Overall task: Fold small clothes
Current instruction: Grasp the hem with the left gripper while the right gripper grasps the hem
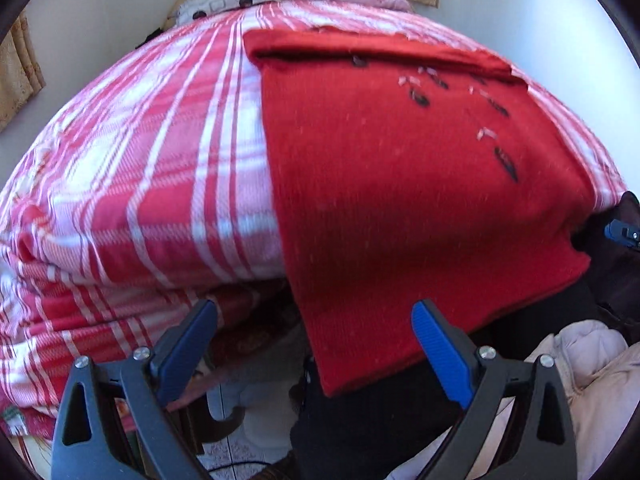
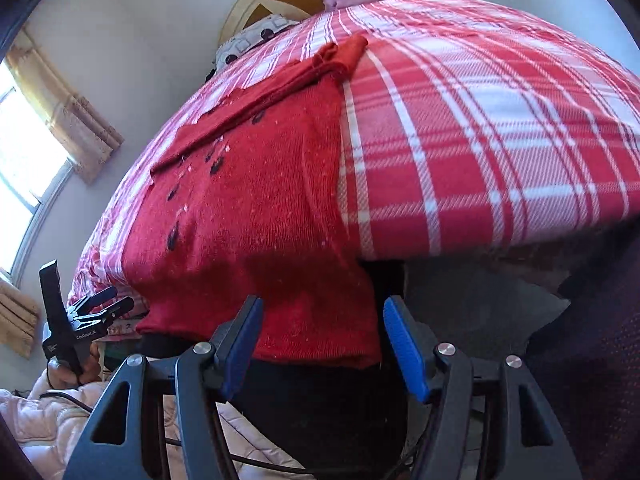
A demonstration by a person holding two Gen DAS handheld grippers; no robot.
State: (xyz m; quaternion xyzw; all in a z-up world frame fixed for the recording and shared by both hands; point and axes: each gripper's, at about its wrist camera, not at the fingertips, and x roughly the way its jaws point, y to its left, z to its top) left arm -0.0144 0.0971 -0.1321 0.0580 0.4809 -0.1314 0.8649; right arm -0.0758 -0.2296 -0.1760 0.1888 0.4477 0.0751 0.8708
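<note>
Jaws on both grippers are spread apart with nothing pinched. Left gripper (image 1: 314, 334) hovers over the near hem corner of the red sweater (image 1: 400, 184); right gripper (image 2: 322, 336) sits just off the hem's other corner. The sweater lies flat on the plaid bedspread (image 1: 140, 168), its hem hanging over the bed's near edge. Only the right view catches the hand (image 2: 70, 370) gripping the left tool's handle, plus the window (image 2: 20, 160). Both grippers tilt steeply downward at the bed edge.
</note>
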